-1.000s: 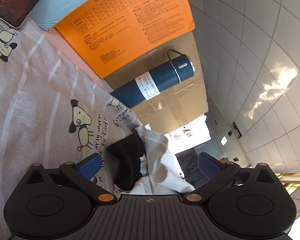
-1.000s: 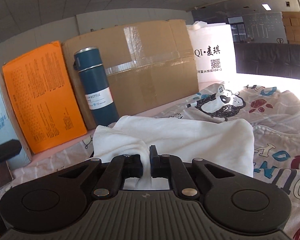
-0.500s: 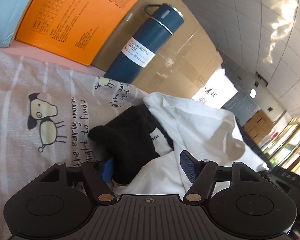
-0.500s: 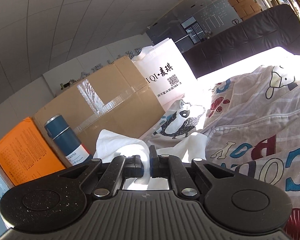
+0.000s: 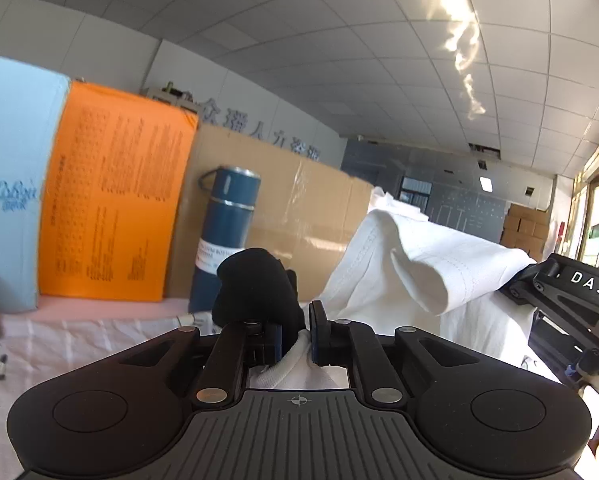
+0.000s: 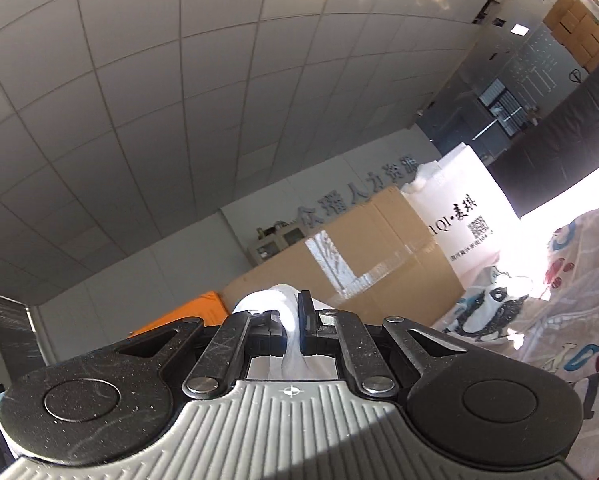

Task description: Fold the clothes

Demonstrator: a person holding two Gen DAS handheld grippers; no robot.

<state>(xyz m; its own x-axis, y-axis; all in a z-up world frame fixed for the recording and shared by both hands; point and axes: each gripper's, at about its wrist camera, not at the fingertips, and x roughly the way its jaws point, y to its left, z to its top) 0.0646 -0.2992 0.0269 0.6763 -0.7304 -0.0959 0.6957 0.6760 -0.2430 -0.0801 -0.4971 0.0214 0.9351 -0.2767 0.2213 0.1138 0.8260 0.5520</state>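
With the white garment point(image 5: 427, 264) lifted above the bed, each hand-held gripper, left point(image 5: 295, 334) and right point(image 6: 293, 330), clamped tight on a bunched edge (black fabric caught too), uneven pulling could slip it free, I'd judge.

White garment point(image 5: 431, 264), black sleeve point(image 5: 255, 284)

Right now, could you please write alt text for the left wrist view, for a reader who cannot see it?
The left claw is shut on a white garment with a black collar piece, held up off the cloth-covered surface. Behind stand a blue bottle, an orange box and a cardboard box; the right claw's body is at the right edge.
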